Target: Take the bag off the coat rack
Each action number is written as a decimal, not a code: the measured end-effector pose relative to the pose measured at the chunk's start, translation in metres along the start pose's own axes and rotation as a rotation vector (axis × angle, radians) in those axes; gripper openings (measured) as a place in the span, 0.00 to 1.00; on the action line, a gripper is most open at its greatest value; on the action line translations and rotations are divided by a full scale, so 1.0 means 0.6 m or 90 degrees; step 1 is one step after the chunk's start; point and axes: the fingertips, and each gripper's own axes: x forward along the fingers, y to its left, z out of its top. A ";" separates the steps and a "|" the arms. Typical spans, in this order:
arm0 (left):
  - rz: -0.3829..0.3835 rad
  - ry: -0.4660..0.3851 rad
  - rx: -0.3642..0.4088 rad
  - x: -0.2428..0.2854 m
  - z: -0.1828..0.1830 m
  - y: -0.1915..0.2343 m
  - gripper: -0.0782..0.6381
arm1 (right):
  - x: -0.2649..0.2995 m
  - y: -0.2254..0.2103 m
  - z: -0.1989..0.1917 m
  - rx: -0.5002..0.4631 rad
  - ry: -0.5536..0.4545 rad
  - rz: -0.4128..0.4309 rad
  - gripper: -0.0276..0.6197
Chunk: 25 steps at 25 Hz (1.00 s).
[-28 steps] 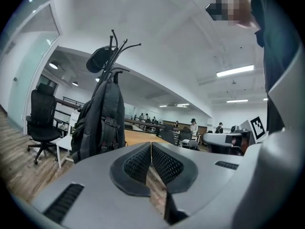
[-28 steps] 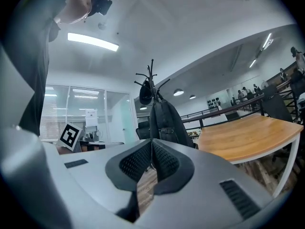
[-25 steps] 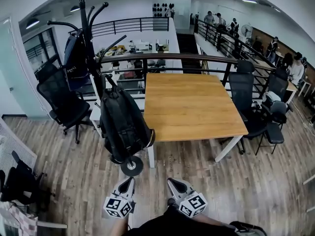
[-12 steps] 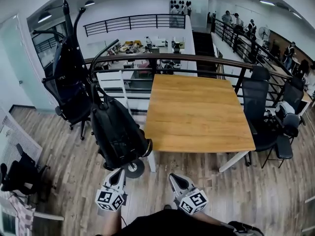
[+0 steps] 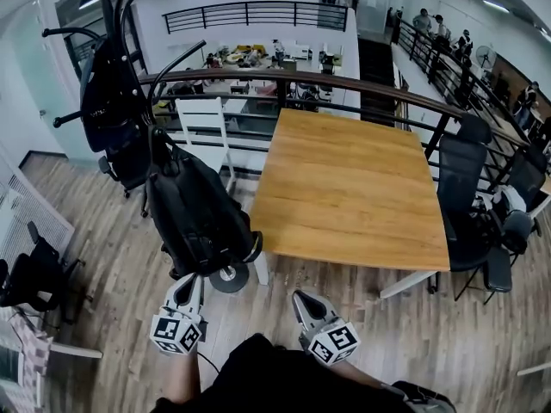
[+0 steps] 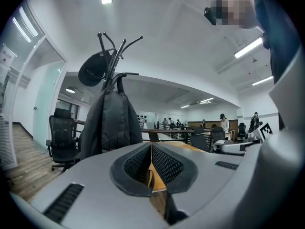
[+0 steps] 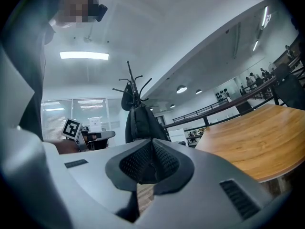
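A black backpack (image 5: pixel 198 213) hangs from a hook of the black coat rack (image 5: pixel 114 24) at the left of the head view. A second dark bag (image 5: pixel 108 97) hangs higher on the rack behind it. My left gripper (image 5: pixel 188 284) is shut and empty, its tips just below the backpack's bottom. My right gripper (image 5: pixel 301 302) is shut and empty, to the right, over the floor. In the left gripper view the backpack (image 6: pixel 112 123) and rack (image 6: pixel 112 56) stand ahead of the shut jaws. The right gripper view shows the backpack (image 7: pixel 140 123) farther off.
A wooden table (image 5: pixel 353 188) stands right of the rack, a corner close to the backpack. The rack's round base (image 5: pixel 229 278) rests on the wood floor. A black office chair (image 5: pixel 129 175) is behind the rack, other chairs (image 5: pixel 469 205) at the right. A railing (image 5: pixel 284 80) runs behind.
My view has moved closer to the rack and left. The left gripper has moved left and up toward the backpack's bottom. Both grippers stay shut.
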 end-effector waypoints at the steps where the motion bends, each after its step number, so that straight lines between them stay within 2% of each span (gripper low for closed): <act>1: 0.005 -0.002 0.003 0.003 0.005 0.006 0.13 | 0.005 -0.005 0.001 0.000 0.001 0.001 0.09; 7: 0.040 -0.029 0.032 0.016 0.042 0.043 0.13 | 0.045 -0.055 0.012 0.001 -0.005 -0.017 0.09; 15: 0.128 -0.057 0.028 0.047 0.080 0.121 0.13 | 0.137 -0.100 0.035 -0.033 0.017 0.012 0.09; 22: 0.190 -0.074 -0.009 0.071 0.100 0.171 0.13 | 0.239 -0.130 0.054 -0.050 0.043 0.067 0.09; 25: 0.212 -0.087 -0.002 0.072 0.132 0.190 0.13 | 0.291 -0.129 0.075 -0.064 0.042 0.103 0.09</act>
